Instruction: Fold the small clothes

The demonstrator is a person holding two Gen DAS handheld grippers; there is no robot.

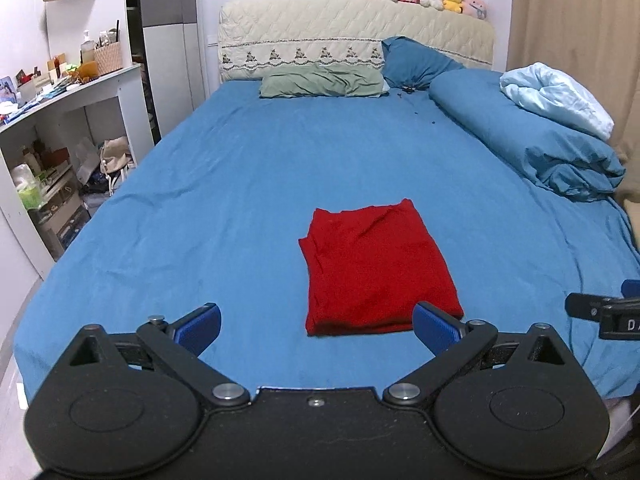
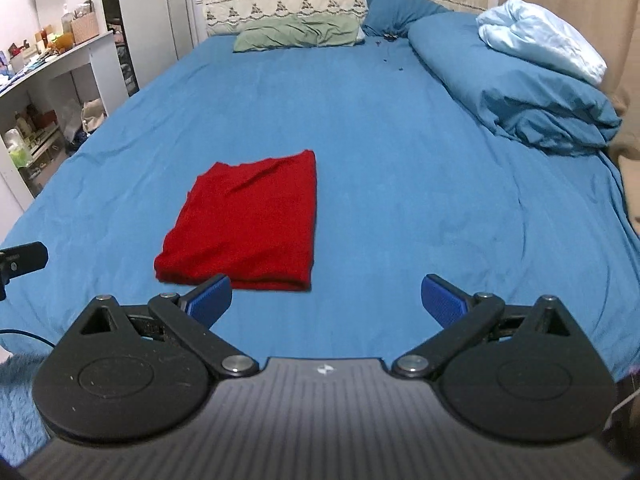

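Note:
A red garment [image 1: 376,268] lies folded into a flat rectangle on the blue bed sheet [image 1: 240,184], near the foot of the bed. It also shows in the right wrist view [image 2: 252,228]. My left gripper [image 1: 316,330] is open and empty, held above the sheet just in front of the garment's near edge. My right gripper [image 2: 326,300] is open and empty, in front of the garment and to its right. Part of the right gripper [image 1: 604,312] shows at the right edge of the left wrist view.
A rolled blue duvet [image 1: 532,140] with a pale blue blanket [image 1: 556,96] lies along the bed's right side. A green pillow [image 1: 320,84] and a blue pillow [image 1: 416,62] lie at the headboard. A cluttered white shelf [image 1: 64,128] stands left of the bed.

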